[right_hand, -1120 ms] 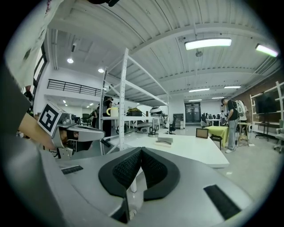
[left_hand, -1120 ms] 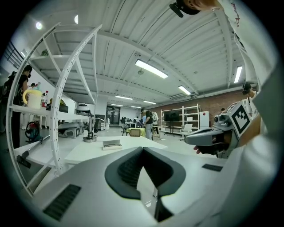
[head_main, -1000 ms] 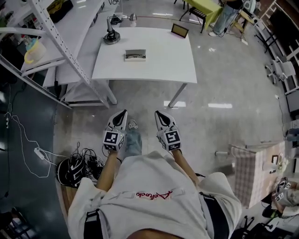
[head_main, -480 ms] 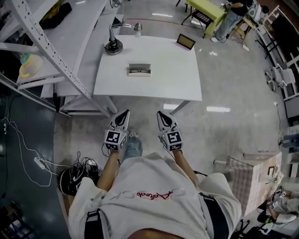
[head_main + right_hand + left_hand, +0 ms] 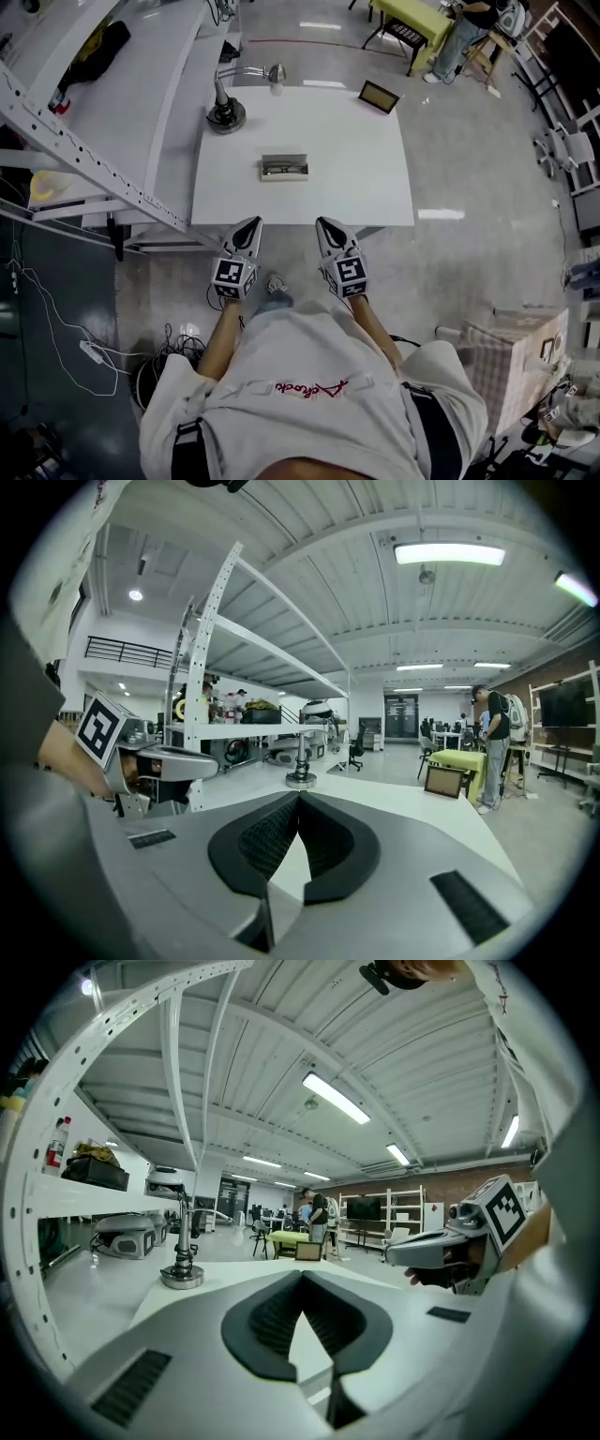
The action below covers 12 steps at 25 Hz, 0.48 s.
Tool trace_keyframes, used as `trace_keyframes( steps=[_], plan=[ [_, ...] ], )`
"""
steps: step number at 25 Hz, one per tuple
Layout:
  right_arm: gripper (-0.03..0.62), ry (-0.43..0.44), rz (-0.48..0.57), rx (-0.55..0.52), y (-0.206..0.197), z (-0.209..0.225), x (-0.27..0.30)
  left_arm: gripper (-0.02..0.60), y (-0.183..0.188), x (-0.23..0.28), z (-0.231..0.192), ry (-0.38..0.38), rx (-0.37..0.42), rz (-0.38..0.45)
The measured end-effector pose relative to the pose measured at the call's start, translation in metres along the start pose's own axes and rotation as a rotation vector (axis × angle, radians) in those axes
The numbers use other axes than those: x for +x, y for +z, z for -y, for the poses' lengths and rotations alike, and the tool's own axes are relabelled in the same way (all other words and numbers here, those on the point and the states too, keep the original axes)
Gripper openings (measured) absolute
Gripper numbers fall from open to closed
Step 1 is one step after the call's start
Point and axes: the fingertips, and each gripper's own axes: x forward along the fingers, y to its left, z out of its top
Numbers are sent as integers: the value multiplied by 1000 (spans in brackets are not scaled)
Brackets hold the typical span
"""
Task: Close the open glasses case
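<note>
Table (image 5: 356, 178) sits lower in the head view than in the earlier frames. Its near edge now lies just above both gripper tips, and the case (image 5: 284, 168) has slid from the upper centre toward the middle. Person is walking up to it.

Step in hand, as I judge it: the approach. Nothing is touched and closing has not begun.

- Left gripper (image 5: 251, 225): jaws together at the tips, nothing between them. It sits at the table's near edge, lower left of the case.
- Right gripper (image 5: 323, 225): likewise closed and empty, lower right of the case.
- Both are well apart from the case and point toward it.

Case: small, rectangular, pale rim, dark inside with something glinting in it. It lies flat on the table, left of centre, long side across the frame. It stands clear of the lamp stand (image 5: 226, 114) at upper left and the frame (image 5: 379, 96) at the far right corner. Too small to tell where the lid or hinge lies. Neither gripper view shows it.

Next move probably calls for reaching further over the table, finding the lid side, then steadying the base with one gripper while the other tips the lid shut.
</note>
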Motion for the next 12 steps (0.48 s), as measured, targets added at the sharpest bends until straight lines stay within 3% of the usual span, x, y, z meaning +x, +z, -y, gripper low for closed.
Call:
trace_keyframes(
  steps=[12],
  plan=[
    [20, -34, -10, 11, 10, 35, 79, 28, 9, 66, -57, -36, 0, -28]
  ],
)
